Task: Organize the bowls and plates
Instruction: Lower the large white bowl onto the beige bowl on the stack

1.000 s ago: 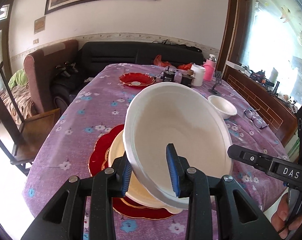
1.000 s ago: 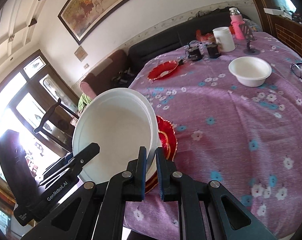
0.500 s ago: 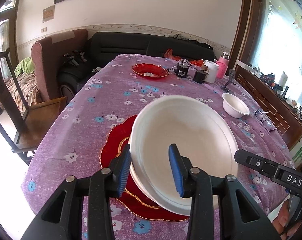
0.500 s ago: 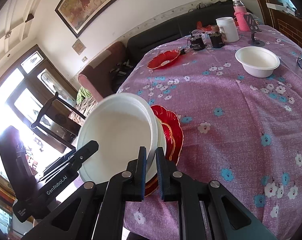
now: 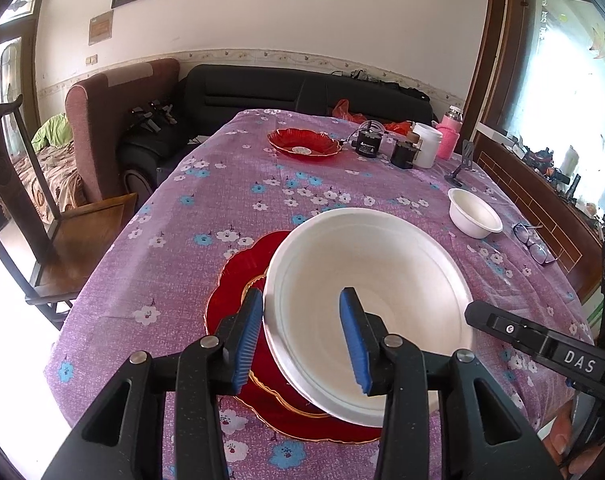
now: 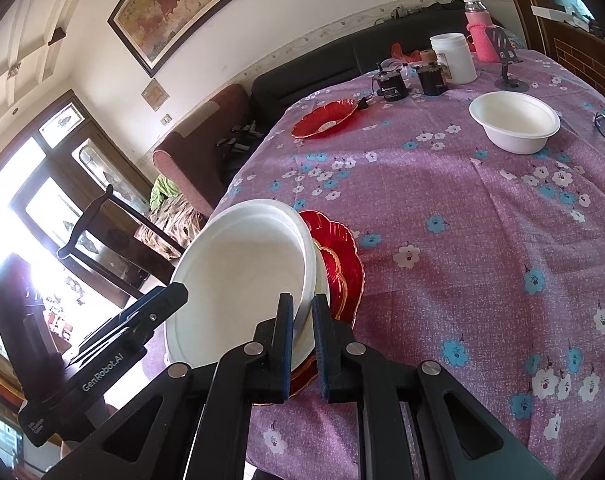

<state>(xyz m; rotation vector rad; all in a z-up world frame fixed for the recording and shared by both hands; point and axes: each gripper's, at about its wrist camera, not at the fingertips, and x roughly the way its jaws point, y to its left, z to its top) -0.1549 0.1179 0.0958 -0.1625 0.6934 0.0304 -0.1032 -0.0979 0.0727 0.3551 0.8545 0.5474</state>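
Right tongs pinch the big white foam bowl's rim, steadying it over the red scalloped plate at the desk's near edge; left tongs straddle the opposite rim, parted.

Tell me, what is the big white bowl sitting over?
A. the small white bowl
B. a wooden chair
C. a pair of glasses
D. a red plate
D: the big white bowl sits tilted over a gold-rimmed red plate at the table's near edge.
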